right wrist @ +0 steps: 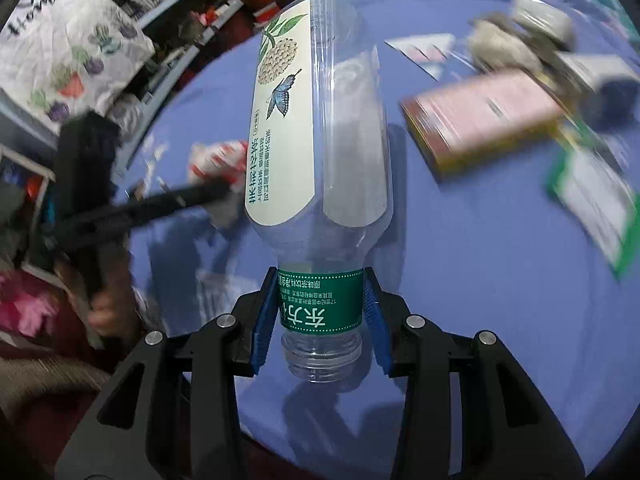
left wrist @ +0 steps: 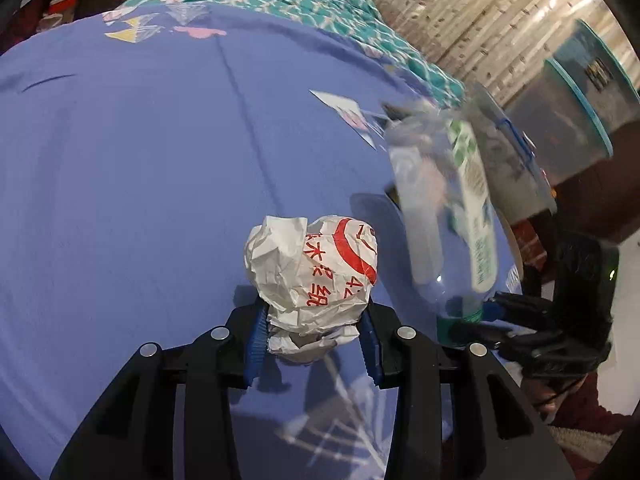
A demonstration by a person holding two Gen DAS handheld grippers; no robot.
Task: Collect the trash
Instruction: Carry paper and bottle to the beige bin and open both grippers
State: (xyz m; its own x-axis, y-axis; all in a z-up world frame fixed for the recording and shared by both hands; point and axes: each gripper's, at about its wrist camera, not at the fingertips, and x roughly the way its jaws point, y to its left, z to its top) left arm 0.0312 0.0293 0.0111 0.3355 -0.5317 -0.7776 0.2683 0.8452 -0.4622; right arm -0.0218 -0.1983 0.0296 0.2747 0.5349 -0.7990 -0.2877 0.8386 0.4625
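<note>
our left claw pinches the soft, light paper ball; right claw clamps the empty, slippery bottle at its stiff neck.

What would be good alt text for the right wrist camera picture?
A gripper holds an empty clear plastic bottle by its green-banded neck, uncapped mouth toward the camera, above a blue bedsheet. To the right lie a blurred pink box and a green-edged packet; on the left, another gripper carries a crumpled paper ball.
</note>
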